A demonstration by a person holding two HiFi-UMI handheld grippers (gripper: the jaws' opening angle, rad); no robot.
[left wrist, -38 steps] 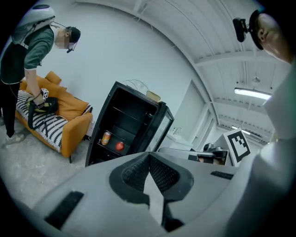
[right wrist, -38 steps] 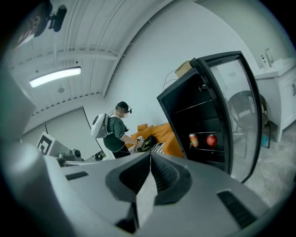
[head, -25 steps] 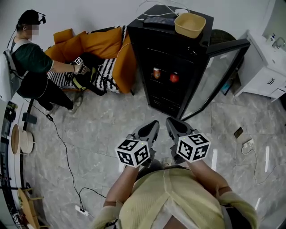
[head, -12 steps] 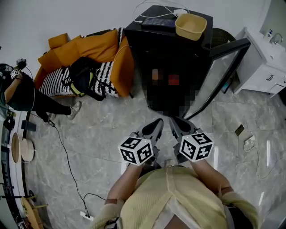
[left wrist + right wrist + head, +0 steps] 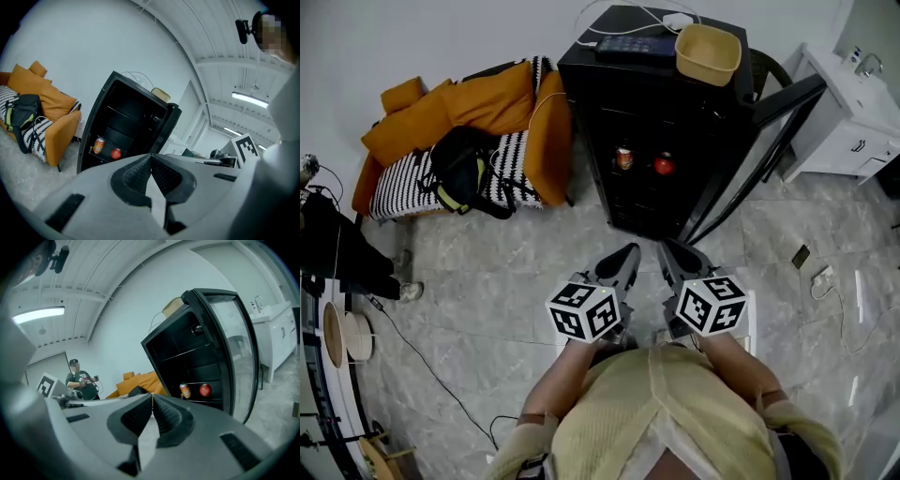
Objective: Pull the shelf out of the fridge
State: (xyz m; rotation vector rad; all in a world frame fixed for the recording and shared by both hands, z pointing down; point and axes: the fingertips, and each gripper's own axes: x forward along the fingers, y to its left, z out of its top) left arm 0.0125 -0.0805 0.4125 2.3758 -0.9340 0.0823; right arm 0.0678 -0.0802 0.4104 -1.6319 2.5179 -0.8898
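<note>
A person wears a pale yellow ribbed knit top [image 5: 661, 412], its sleeves [image 5: 517, 452] ending near the elbows. The left tool [image 5: 628, 251] and right tool [image 5: 666, 247] are matte grey, each tapering to a point, with dark, finely ridged pads [image 5: 138, 172] on the inner faces. Behind each tool's jaws sits a white cube [image 5: 586, 310] printed with black square markers.

The black fridge [image 5: 675, 112] stands open, its lower shelf [image 5: 642, 176] sitting fully inside.
</note>
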